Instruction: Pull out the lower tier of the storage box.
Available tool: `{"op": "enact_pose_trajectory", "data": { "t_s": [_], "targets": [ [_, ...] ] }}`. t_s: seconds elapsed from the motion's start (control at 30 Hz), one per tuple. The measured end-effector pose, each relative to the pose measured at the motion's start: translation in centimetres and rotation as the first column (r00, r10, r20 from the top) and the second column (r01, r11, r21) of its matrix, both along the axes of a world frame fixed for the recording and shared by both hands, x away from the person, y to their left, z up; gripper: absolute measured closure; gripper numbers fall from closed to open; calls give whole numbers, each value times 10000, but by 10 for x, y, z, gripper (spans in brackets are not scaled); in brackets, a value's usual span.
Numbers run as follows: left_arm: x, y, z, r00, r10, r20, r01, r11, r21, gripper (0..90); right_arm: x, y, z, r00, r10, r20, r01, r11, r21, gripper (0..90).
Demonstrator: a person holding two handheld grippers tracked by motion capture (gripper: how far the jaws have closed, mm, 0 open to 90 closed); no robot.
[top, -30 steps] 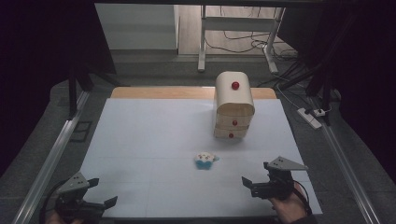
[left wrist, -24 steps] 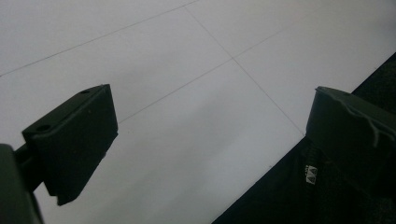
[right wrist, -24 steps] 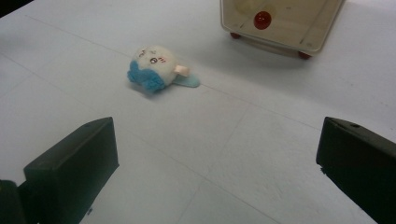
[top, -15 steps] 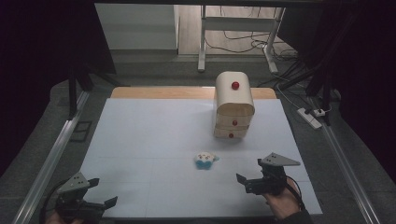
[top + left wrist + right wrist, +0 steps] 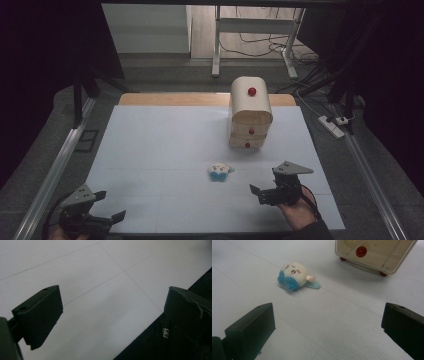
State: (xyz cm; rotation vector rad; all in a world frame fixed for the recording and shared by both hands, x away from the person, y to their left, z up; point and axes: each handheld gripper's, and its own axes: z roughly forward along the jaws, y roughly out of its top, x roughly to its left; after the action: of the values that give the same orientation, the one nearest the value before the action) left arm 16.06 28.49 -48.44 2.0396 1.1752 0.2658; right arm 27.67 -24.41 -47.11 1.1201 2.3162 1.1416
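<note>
The right gripper [image 5: 260, 194], jaws spread wide and empty, points at the small blue-and-cream plush toy [image 5: 294, 276] lying just ahead and left of it, seemingly lined up to grab it, while the left gripper [image 5: 112, 206], also wide, idles at the table's near edge.

Your table sits in a dim, dark-walled room.
Its pale top [image 5: 165, 145] meets a wooden strip [image 5: 175, 99] at the far edge; beyond you have grey floor [image 5: 165, 67], white table legs [image 5: 216, 40], loose cables [image 5: 260, 37], and what looks like a power strip [image 5: 331, 126] far right.
</note>
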Motion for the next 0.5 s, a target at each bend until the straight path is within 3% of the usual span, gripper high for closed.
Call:
{"op": "enact_pose_trajectory", "data": {
  "t_s": [0.23, 0.5],
  "targets": [
    [0, 0, 0, 10000, -11, 9, 11, 10000, 13, 25, 5, 3, -1, 9999, -39, -96, 40, 9999, 168, 0],
    [0, 0, 0, 10000, -9, 8, 9, 10000, 2, 25, 10, 8, -3, 10000, -74, -3, 74, 9999, -78, 0]
  ]
}}
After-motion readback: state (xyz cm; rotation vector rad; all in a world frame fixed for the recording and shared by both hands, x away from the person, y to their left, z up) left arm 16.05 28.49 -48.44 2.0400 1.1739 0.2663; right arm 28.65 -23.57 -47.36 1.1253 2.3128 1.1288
